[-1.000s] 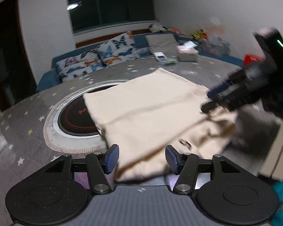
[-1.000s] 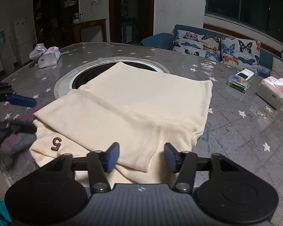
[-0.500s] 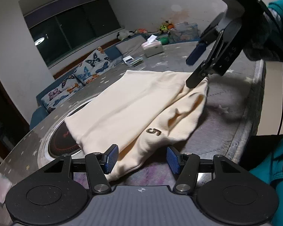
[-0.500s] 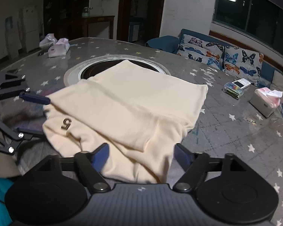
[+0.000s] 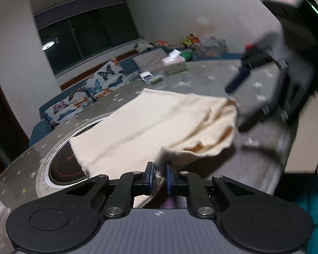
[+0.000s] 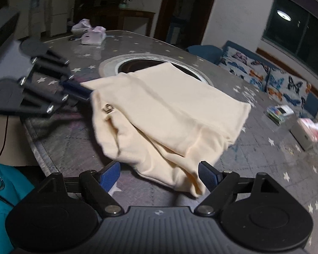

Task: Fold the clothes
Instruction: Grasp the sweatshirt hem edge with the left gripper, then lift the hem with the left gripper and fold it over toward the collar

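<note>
My left claw [image 5: 158, 176] is clenched on a corner of the cream garment [image 5: 150, 124], the cloth pinched between the two blue pads and lifted a little off the desk [image 5: 212, 78]. From the right camera I see that same claw [image 6: 78, 90] at about nine o'clock of the garment [image 6: 169, 110], gripping its edge just beside the small brown mark [image 6: 107, 108].

My right claw [image 6: 159, 174] is released, its blue fingers [image 6: 110, 174] spread wide, with the near hem of the garment lying between them but not pinched. In the left view the right claw [image 5: 236, 105] is blurred at two o'clock, close to the far corner of the cloth.

The garment lies folded over itself in the middle of the grey, star-patterned desk, its far end covering part of the round burner [image 5: 63, 165] set into the top. At three o'clock in the right view sit a tissue box [image 6: 305, 133] and a small colourful packet [image 6: 278, 112], well apart from the cloth. A second tissue pack [image 6: 93, 36] is at eleven o'clock. A teal sleeve [image 6: 0, 196] shows at my lower left.
</note>
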A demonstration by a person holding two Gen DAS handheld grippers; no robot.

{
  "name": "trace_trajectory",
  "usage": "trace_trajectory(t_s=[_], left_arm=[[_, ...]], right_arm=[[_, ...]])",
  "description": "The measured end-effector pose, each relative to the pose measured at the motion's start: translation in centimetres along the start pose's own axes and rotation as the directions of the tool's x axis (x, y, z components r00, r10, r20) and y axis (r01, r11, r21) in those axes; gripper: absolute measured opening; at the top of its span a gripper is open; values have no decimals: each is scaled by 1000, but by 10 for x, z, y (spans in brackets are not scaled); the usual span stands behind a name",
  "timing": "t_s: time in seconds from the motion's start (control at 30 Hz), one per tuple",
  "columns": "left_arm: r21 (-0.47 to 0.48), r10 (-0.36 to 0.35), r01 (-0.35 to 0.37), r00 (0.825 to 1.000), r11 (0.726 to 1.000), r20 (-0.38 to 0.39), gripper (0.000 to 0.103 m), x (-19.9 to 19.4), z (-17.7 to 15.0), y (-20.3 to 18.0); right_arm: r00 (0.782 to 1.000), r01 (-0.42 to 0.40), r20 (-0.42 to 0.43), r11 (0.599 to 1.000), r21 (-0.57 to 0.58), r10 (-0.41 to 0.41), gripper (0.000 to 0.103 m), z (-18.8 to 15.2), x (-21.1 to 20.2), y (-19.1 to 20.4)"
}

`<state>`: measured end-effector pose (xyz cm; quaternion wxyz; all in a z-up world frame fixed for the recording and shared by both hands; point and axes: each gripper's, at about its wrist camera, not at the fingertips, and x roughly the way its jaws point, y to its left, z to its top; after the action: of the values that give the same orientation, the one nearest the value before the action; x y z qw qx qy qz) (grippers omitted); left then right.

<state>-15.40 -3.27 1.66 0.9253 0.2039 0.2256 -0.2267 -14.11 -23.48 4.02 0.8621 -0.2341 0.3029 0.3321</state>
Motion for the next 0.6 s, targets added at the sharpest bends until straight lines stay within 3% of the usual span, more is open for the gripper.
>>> trace_trajectory(t_s=[0.17,0.37,0.5,0.6], left_arm=[[-108,-10,11,1000,994,5,10,7,13,19],[-148,-19,18,1000,989,-7,11,14,17,26],[-128,-13,11,1000,992,-16,19,7,11,23],[-88,2,-4,1000,996,-24,38,3,4,21]], right_arm=[[1000,8,22,999,-54,-7,74,3,10,10],[999,1,49,999,-52,1,49,11,23,10],[999,-29,43,999,-12,30,24,18,30,3],[998,-54,47,998,30,52,19,22,31,-5]])
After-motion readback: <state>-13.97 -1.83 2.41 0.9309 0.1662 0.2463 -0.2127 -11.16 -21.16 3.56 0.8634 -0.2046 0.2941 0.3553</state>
